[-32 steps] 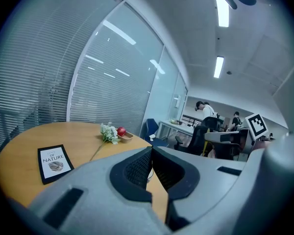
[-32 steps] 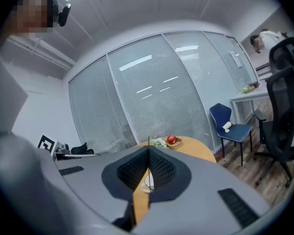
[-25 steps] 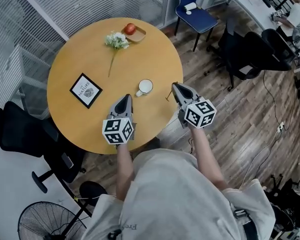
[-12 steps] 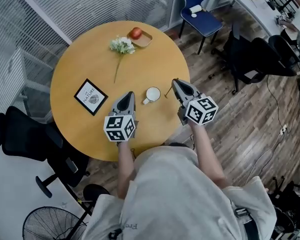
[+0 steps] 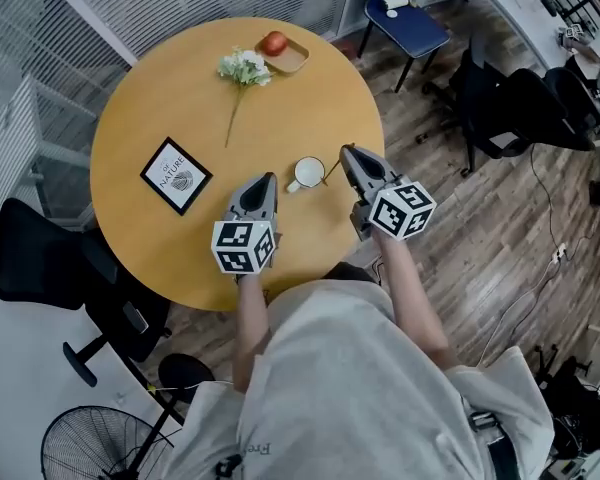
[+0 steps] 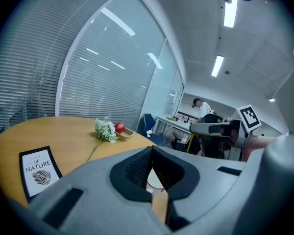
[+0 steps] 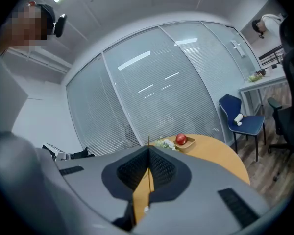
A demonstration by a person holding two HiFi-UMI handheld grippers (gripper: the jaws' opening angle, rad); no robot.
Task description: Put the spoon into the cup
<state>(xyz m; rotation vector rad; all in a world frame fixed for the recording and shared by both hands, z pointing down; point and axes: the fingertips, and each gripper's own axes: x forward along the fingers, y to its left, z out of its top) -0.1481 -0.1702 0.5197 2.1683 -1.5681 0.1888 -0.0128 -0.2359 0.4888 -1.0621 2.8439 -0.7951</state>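
Thin gold-coloured metal spoon (image 5: 332,169): probably light, stiff and slick, apt to swivel in a narrow pinch. Best taken along the handle, leaving the end that goes into the cup free. Already clamped that way by the right gripper (image 5: 346,152), jaws pressed together on it, with one end poking out past the tips in the right gripper view. Which end is the bowl cannot be told.

Hangs just right of the white ceramic mug (image 5: 308,172), close to the rim and, seemingly, not yet inside.

Right gripper pointed almost level toward the far left, forearm reaching over the near right edge of the round wooden table (image 5: 150,118). Left gripper (image 5: 268,179) clenched on nothing, tilted slightly down, just near-left of the mug.
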